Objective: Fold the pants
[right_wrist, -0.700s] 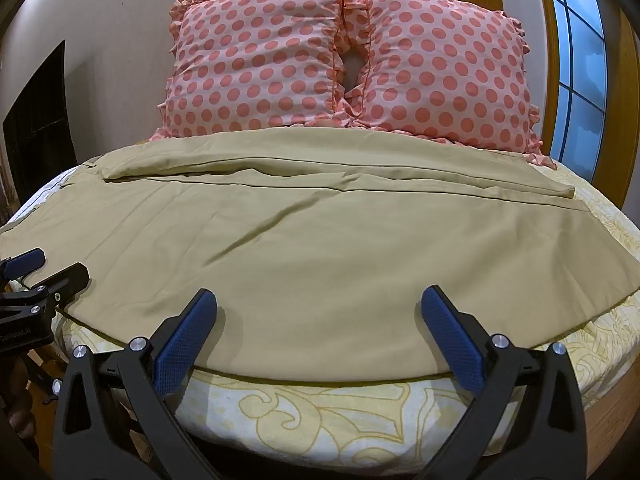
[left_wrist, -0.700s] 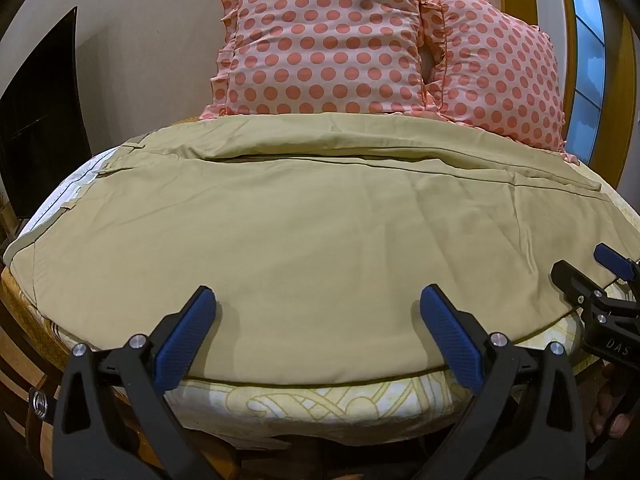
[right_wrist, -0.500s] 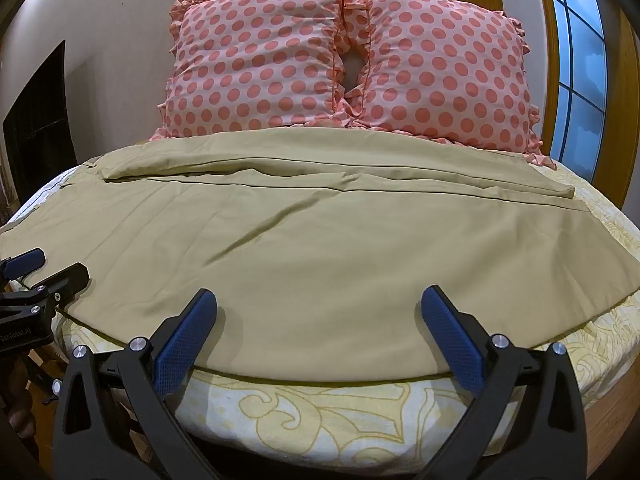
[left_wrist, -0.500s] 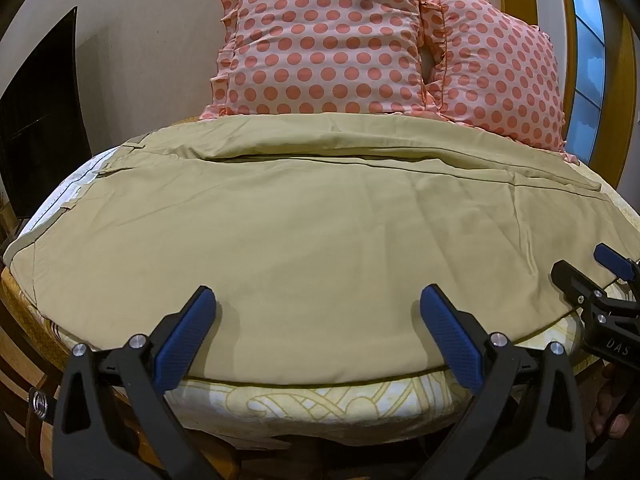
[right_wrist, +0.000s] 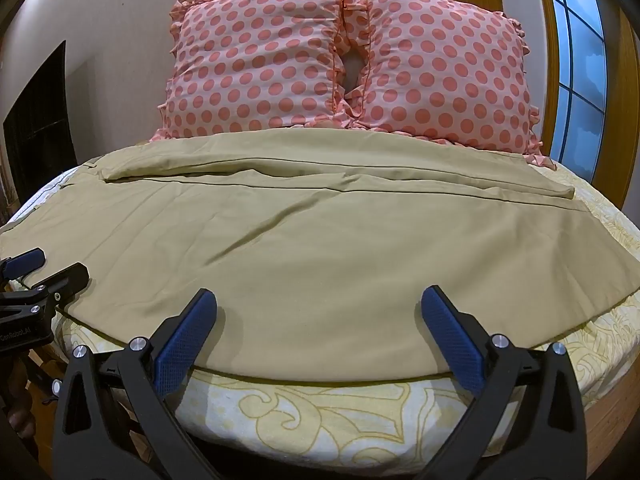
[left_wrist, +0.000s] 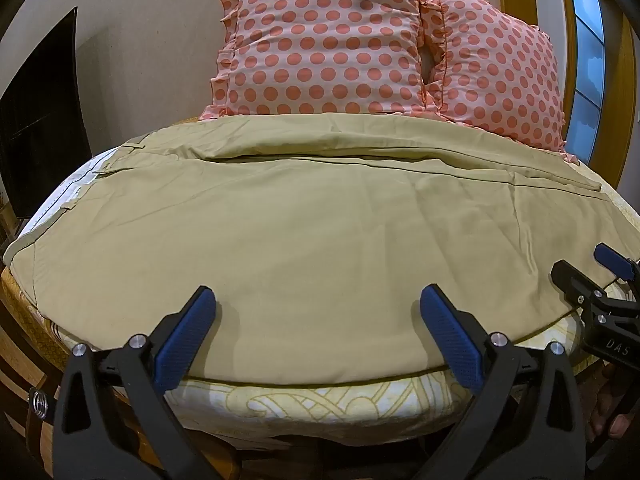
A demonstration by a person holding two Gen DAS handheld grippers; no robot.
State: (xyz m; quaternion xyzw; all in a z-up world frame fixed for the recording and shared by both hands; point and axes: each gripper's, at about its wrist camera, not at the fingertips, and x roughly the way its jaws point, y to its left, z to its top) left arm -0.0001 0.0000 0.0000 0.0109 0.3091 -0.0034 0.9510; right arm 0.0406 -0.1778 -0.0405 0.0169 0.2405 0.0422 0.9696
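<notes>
Khaki pants (left_wrist: 320, 232) lie spread flat across the bed, waistband at the left, legs running to the right; they also show in the right wrist view (right_wrist: 320, 248). My left gripper (left_wrist: 316, 312) is open and empty, its blue pads just above the near edge of the pants. My right gripper (right_wrist: 320, 312) is open and empty over the near edge further right. The right gripper shows at the right edge of the left wrist view (left_wrist: 588, 272). The left gripper shows at the left edge of the right wrist view (right_wrist: 44, 268).
The bed has a cream sheet with a yellow pattern (right_wrist: 304, 412) and a wooden frame (left_wrist: 24, 344). Two pink polka-dot pillows (right_wrist: 260, 60) (right_wrist: 440, 68) stand at the head. A window (right_wrist: 580, 72) is at the right, a dark panel (left_wrist: 36, 120) at the left.
</notes>
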